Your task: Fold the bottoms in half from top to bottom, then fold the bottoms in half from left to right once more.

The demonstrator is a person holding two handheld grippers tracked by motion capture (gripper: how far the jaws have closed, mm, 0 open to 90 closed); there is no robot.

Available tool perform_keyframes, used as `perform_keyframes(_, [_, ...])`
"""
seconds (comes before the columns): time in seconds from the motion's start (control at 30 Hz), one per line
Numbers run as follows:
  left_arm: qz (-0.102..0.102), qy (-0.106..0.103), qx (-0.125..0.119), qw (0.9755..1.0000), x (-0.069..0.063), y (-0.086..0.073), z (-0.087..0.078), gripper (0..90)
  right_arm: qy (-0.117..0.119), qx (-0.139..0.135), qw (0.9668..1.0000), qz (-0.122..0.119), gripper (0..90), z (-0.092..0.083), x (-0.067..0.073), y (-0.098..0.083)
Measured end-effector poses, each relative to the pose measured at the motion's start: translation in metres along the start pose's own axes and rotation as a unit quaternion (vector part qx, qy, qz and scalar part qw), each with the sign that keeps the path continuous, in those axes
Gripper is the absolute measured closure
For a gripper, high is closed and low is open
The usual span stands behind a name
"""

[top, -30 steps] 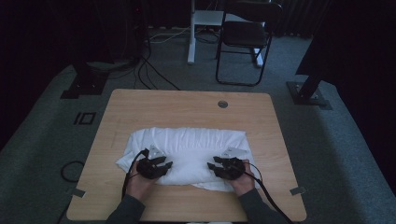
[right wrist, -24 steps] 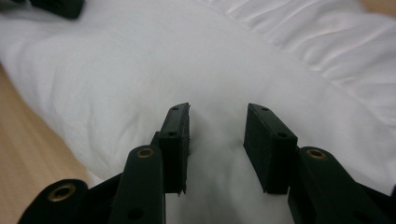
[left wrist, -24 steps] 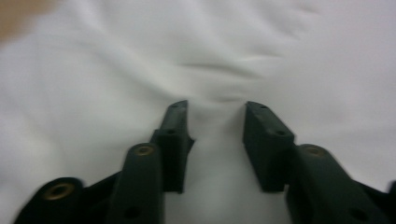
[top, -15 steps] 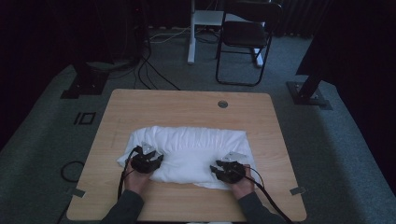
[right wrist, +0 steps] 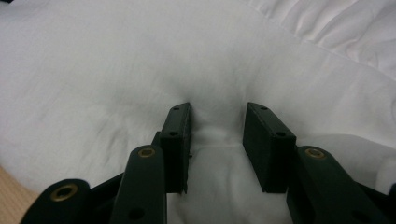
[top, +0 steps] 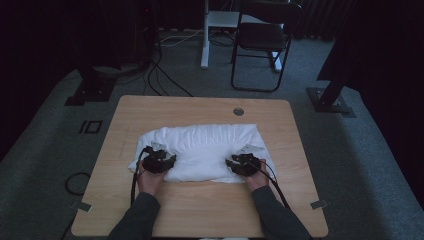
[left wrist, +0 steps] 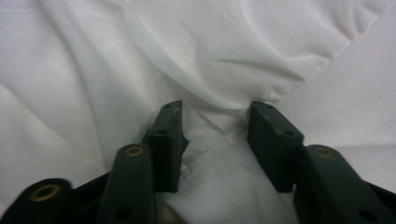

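Here the white pillow [top: 202, 150] lies mid-table [top: 200, 210], bare wood all round its edges, widest at 6 o'clock. The left gripper [top: 161, 159] sits at its 8 o'clock corner, jaws just opening, a fold between them; whether it is pinched, I cannot tell. The right gripper [top: 241, 162], at 4 o'clock, pinches bunched cloth; a chair [top: 265, 35] stands well beyond at 12.

White pillow [top: 205, 150], rumpled, lying flat mid-table.
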State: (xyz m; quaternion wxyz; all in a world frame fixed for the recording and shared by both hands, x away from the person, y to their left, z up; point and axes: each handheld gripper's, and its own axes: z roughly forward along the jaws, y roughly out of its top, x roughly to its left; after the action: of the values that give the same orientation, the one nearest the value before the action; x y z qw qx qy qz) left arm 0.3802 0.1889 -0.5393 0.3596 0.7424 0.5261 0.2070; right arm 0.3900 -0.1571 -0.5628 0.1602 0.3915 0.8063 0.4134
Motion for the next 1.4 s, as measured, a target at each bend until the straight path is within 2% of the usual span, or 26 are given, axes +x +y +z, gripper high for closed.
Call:
perform_keyframes(0.07, [-0.012, -0.001, -0.023, 0.9997, 0.010, 0.004, -0.013, 48.1, 0.003, -0.002, 1.0000, 0.001, 60.7, 0.000, -0.001, -0.001])
perform_keyframes(0.17, [-0.032, 0.023, -0.048, 0.9980, 0.028, 0.010, -0.030, 44.8, 0.004, -0.004, 1.0000, 0.002, 60.7, 0.000, -0.001, -0.001])
perform_keyframes(0.23, [-0.054, 0.021, -0.041, 0.9975, 0.043, 0.010, -0.033, 37.6, 0.004, -0.004, 1.0000, 0.003, 60.7, 0.000, -0.001, -0.001])
perform_keyframes(0.3, [-0.072, 0.037, -0.033, 0.9962, 0.055, 0.008, -0.033, 32.7, 0.003, -0.005, 1.0000, 0.003, 60.7, 0.000, -0.001, -0.002])
perform_keyframes(0.43, [-0.097, 0.043, -0.023, 0.9941, 0.067, 0.003, -0.030, 24.8, 0.002, -0.009, 0.9999, 0.004, 60.7, 0.000, -0.001, -0.003])
perform_keyframes(0.47, [-0.104, 0.041, -0.021, 0.9935, 0.069, 0.003, -0.028, 22.6, 0.002, -0.010, 0.9999, 0.004, 60.7, 0.000, -0.001, -0.003])
perform_keyframes(0.5, [-0.110, 0.028, -0.018, 0.9933, 0.071, 0.002, -0.026, 19.8, 0.002, -0.010, 0.9999, 0.004, 60.6, 0.000, 0.000, -0.003])
perform_keyframes(0.67, [-0.112, 0.035, -0.007, 0.9930, 0.072, 0.000, -0.018, 14.7, 0.002, -0.012, 0.9999, 0.004, 60.6, 0.000, 0.000, -0.004])
perform_keyframes(0.83, [-0.115, 0.029, 0.004, 0.9930, 0.074, -0.002, -0.011, 12.6, 0.001, -0.012, 0.9999, 0.003, 60.6, 0.000, 0.000, -0.004])
perform_keyframes(1.0, [-0.124, 0.034, 0.013, 0.9916, 0.077, -0.005, -0.006, 4.1, 0.000, -0.012, 0.9999, 0.003, 60.6, -0.001, 0.000, -0.004])
perform_keyframes(1.13, [-0.133, 0.044, 0.022, 0.9900, 0.082, -0.008, -0.002, 1.8, 0.000, -0.012, 0.9999, 0.003, 60.6, -0.001, 0.000, -0.004])
perform_keyframes(1.23, [-0.128, 0.053, 0.020, 0.9901, 0.084, -0.010, -0.003, 0.9, 0.000, -0.013, 0.9999, 0.002, 60.6, 0.000, 0.000, -0.004])
perform_keyframes(1.37, [-0.111, 0.081, 0.029, 0.9901, 0.083, -0.012, -0.002, 0.8, 0.000, -0.013, 0.9999, 0.002, 60.5, -0.001, 0.000, -0.004])
perform_keyframes(1.4, [-0.111, 0.081, 0.029, 0.9901, 0.083, -0.012, -0.002, 0.5, 0.000, -0.013, 0.9999, 0.002, 60.5, -0.001, 0.000, -0.004])
